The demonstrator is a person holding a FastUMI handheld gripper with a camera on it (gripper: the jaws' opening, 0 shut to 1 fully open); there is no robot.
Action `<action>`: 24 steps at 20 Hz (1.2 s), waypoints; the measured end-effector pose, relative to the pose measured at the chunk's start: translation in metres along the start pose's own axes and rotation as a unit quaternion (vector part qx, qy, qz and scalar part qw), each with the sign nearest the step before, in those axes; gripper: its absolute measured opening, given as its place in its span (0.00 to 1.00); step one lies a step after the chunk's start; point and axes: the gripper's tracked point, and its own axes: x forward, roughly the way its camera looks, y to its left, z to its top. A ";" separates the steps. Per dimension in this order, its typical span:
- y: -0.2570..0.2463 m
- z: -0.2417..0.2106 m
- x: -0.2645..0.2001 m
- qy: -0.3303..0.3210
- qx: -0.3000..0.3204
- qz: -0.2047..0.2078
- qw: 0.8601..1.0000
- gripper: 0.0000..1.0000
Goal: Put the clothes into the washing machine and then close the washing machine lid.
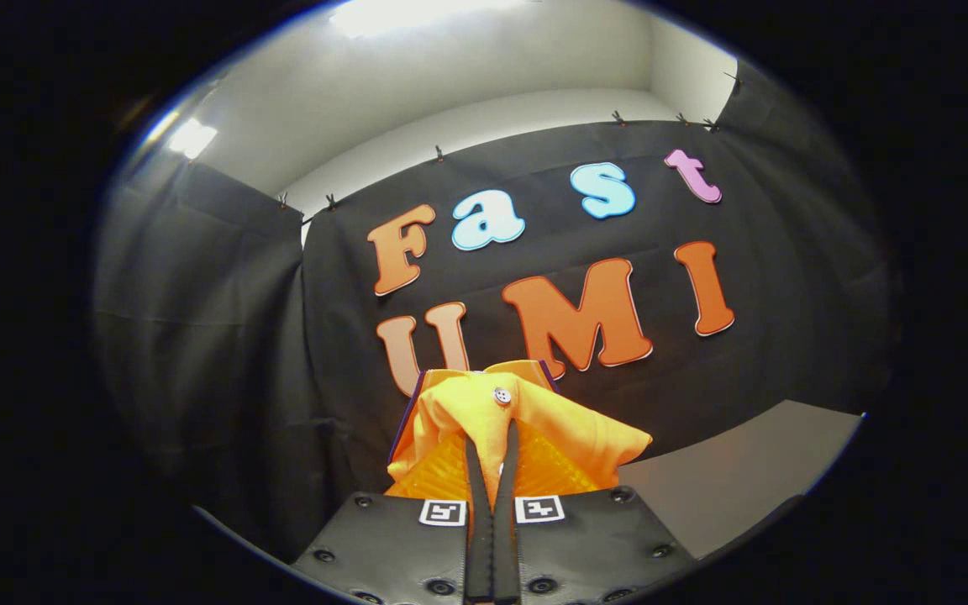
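Note:
A yellow-orange garment [484, 420] with a small pale button near its top fold hangs pinched between my fingers, held up in the air in front of the booth's black cloth wall. My gripper [492, 445] is shut on this cloth, its two fingers pressed close together with fabric bunched over and around their tips. A dark purple edge of the garment shows at its left side. The lower part of the garment is hidden behind the gripper body.
A grey tabletop [736, 479] lies low to the right, beyond the fingers. Black cloth walls [198, 336] surround the booth, with a white wall and a bright ceiling light above them.

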 end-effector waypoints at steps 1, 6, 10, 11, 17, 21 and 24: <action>0.013 -0.008 0.009 0.004 0.004 0.005 1.000 0.08; 0.047 -0.062 0.045 0.025 0.014 -0.003 1.000 0.08; 0.051 -0.139 0.069 0.074 0.014 -0.022 0.997 0.08; 0.050 -0.162 0.073 0.091 0.017 -0.026 0.995 0.08; 0.053 -0.285 0.090 0.191 0.033 -0.047 0.980 0.08; 0.043 -0.353 0.088 0.244 0.042 -0.063 0.967 0.08; 0.032 -0.392 0.094 0.277 0.049 -0.076 0.956 0.08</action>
